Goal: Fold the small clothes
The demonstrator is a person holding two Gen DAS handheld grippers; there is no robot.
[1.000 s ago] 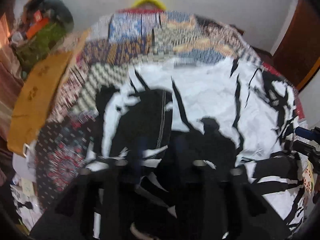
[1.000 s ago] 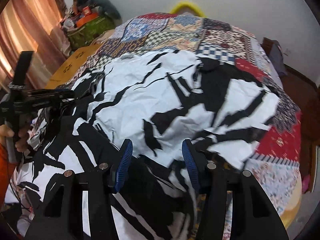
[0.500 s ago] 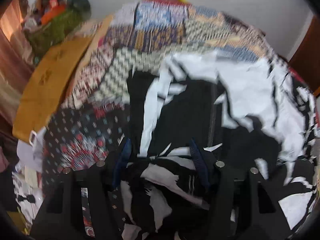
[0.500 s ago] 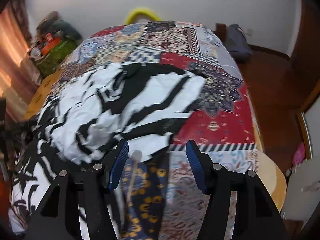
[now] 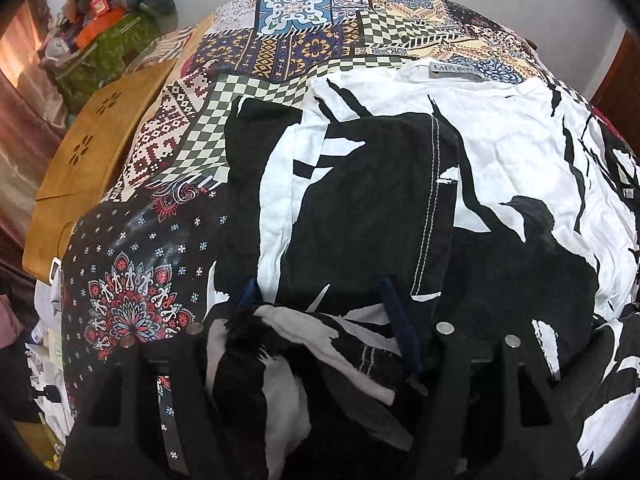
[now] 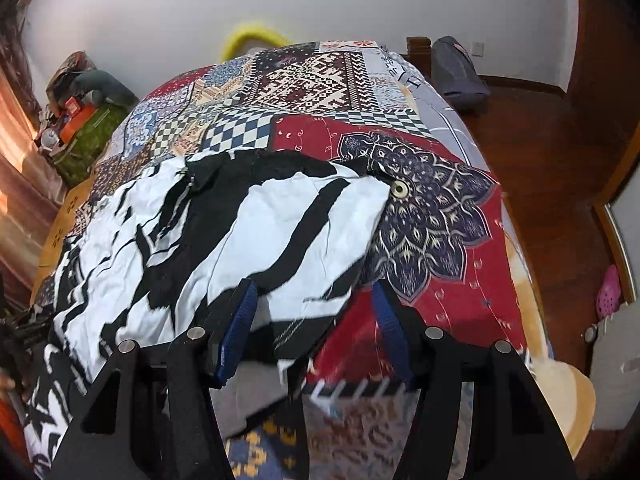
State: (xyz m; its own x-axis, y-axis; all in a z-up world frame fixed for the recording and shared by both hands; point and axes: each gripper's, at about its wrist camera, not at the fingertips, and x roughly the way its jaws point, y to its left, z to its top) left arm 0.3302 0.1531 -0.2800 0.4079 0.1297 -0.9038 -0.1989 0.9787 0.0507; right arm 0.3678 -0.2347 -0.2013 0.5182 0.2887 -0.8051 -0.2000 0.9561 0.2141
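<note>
A black-and-white patterned garment (image 5: 500, 140) lies spread on the patchwork quilt (image 5: 300, 40), its neck label (image 5: 456, 70) at the far side. My left gripper (image 5: 322, 312) points down over the garment's near left part. Its jaws are opening, and a loose bunch of the fabric (image 5: 304, 344) sits between them. In the right wrist view the garment (image 6: 224, 232) ends in a corner near a pale button (image 6: 399, 188). My right gripper (image 6: 314, 292) stands open there with the hem between its blue pads (image 6: 244, 312), which do not press on it.
The quilt (image 6: 440, 240) covers a bed with a tan wooden side board (image 5: 88, 152). A cluttered green-covered stand (image 5: 108, 40) is at the far left. Right of the bed are wooden floor (image 6: 540, 140), a grey bag (image 6: 456, 68) and a pink shoe (image 6: 608, 292).
The left gripper has sunk closer to the garment and its fingers have spread around the bunched fabric. The right gripper has swung right, from over the garment's middle to its right corner.
</note>
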